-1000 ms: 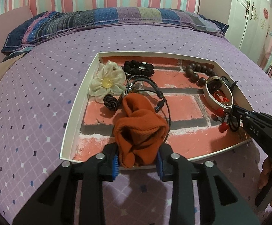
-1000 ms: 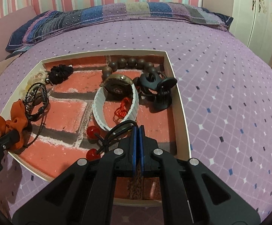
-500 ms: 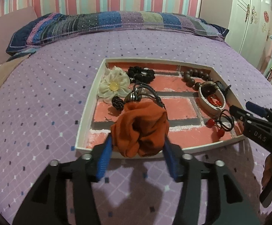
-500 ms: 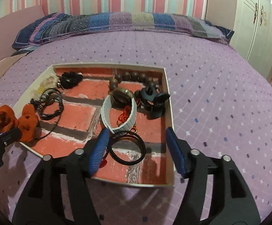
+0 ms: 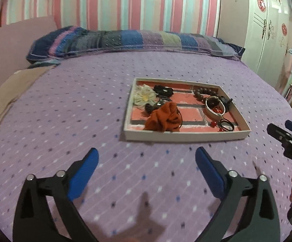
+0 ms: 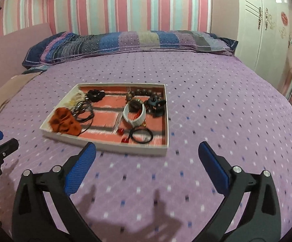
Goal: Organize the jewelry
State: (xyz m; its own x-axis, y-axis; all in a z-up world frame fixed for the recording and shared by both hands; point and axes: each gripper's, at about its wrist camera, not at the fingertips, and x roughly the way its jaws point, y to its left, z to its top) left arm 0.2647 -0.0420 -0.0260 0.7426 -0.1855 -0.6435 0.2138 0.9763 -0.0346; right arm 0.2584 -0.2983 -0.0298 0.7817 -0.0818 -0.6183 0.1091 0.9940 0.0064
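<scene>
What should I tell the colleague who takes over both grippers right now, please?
Left gripper: open, empty; its jaws have just been opening, nothing between them.
Right gripper: open, empty; jaws likewise just opened.
Both hang over the purple bedspread, short of the tray.
In the tray: orange scrunchie at the near left corner, black hair tie with red beads near the front edge, white bangle, brown bead bracelet, dark claw clip, cream flower, black scrunchie.
Done: every piece in view lies inside the tray.
Left: nothing loose shows on the bed; perhaps tidy the layout.
</scene>
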